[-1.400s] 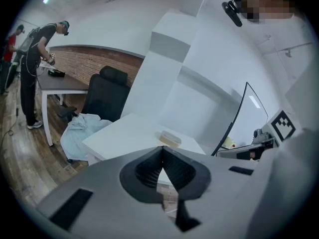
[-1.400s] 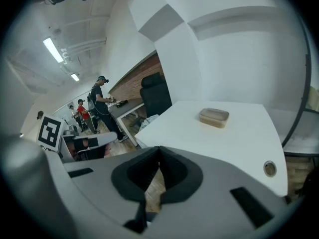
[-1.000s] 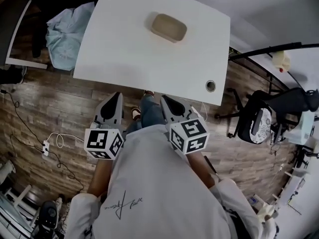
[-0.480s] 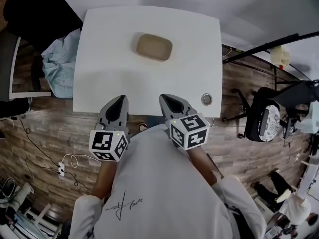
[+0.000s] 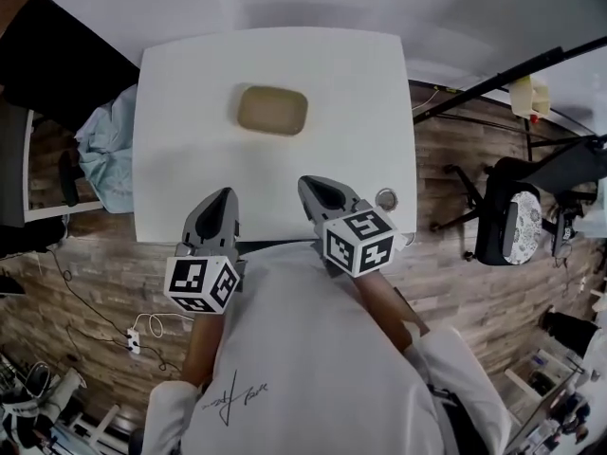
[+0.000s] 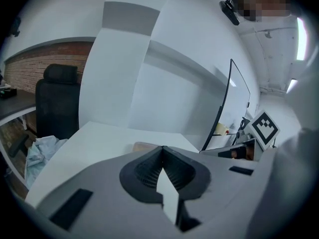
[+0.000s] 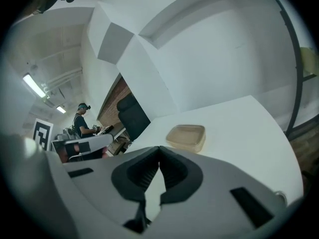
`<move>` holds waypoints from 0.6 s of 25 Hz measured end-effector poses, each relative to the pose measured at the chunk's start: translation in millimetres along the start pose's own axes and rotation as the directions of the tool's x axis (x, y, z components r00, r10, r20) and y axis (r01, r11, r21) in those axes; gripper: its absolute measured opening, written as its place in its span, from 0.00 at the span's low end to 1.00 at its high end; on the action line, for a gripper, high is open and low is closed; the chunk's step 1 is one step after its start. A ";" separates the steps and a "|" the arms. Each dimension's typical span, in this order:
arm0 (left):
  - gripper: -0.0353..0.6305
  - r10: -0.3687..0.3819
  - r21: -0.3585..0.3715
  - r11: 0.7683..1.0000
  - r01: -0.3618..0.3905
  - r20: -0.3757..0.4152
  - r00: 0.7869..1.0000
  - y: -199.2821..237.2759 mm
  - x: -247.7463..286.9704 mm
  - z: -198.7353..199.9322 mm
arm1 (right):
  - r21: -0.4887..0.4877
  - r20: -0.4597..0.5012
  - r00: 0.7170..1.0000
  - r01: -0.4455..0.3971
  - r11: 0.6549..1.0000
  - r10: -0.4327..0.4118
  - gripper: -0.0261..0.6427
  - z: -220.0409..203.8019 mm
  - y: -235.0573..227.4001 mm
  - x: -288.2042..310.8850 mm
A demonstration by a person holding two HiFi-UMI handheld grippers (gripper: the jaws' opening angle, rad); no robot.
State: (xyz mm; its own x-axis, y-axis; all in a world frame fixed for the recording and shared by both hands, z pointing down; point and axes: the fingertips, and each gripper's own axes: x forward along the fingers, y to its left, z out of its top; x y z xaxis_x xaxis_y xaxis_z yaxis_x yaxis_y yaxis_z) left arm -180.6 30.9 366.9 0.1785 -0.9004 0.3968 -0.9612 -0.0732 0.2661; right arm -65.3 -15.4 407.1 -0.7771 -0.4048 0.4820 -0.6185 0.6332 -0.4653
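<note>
A shallow tan container (image 5: 272, 110) lies on a white table (image 5: 360, 93), toward its far half. My left gripper (image 5: 224, 195) hovers over the table's near edge, shut, nothing between its jaws. My right gripper (image 5: 307, 182) is beside it, also shut and empty, slightly further in. In the left gripper view, the left gripper (image 6: 162, 148) has its jaws meeting in front of the container (image 6: 143, 146), which mostly hides behind them. In the right gripper view, the container (image 7: 187, 136) sits just past the right gripper (image 7: 159, 148), apart from it.
A cable grommet hole (image 5: 386, 198) is at the table's near right corner. A black chair (image 6: 57, 91) with a pale blue cloth (image 5: 104, 150) stands left of the table. An office chair (image 5: 517, 221) stands to the right. A person (image 7: 82, 122) works at a distant desk.
Both grippers have come forward from over the wooden floor to over the table's near edge. The container now looks nearer in both gripper views. The jaws stayed shut.
</note>
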 end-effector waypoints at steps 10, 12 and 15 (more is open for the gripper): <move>0.06 -0.061 0.002 0.998 0.062 -0.062 0.996 -3.9 15.9 -11.6 | 0.161 0.059 0.997 -0.053 0.985 0.044 0.05 -5.0 -12.2 12.3; 0.06 -0.075 0.004 0.997 0.076 -0.072 0.995 -4.5 20.1 -13.0 | 0.192 0.084 0.995 -0.063 0.979 0.047 0.05 -0.9 -15.0 15.3; 0.06 -0.101 0.000 0.995 0.101 -0.083 0.991 -5.9 26.9 -11.6 | 0.266 0.118 0.991 -0.084 0.960 0.054 0.05 5.9 -20.8 19.9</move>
State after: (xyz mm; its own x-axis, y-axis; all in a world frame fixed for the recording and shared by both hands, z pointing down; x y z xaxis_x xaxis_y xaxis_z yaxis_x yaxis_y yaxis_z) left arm -167.6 12.1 386.2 0.2913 -0.8495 0.4399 -0.9382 -0.1638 0.3050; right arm -68.6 -40.5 422.1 -0.8177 -0.4453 0.3649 -0.5598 0.4670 -0.6845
